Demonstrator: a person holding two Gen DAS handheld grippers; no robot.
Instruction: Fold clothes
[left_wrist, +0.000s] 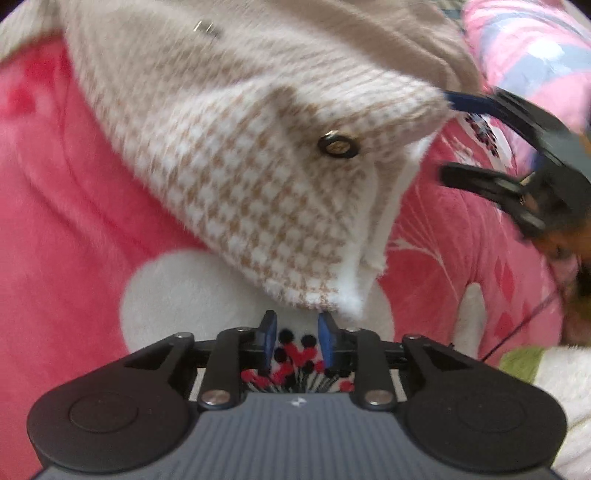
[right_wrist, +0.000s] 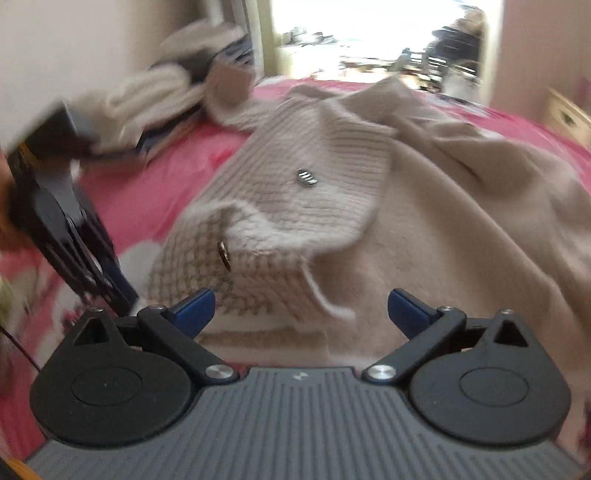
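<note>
**Left wrist view: cardigan front on the pink blanket, both claws empty**

Left wrist camera shows the left gripper (left_wrist: 297, 341) with its blue pads drawn to a narrow gap, nothing between them. Just ahead of the fingertips hangs the lower corner of a fluffy beige-and-white houndstooth knit cardigan (left_wrist: 258, 177), which carries a round dark button with a gold centre (left_wrist: 338, 145). Beneath it lies a pink plush blanket with white and red motifs (left_wrist: 55, 221). At the right edge, the right gripper (left_wrist: 448, 138) reaches toward a folded edge of the cardigan, blurred.

From the right wrist camera, the right gripper (right_wrist: 301, 308) stands wide and holds nothing, hovering over the cardigan (right_wrist: 424, 221) spread across the blanket (right_wrist: 166, 184). A pile of pale and dark clothes (right_wrist: 166, 92) sits near the wall, well apart.
</note>
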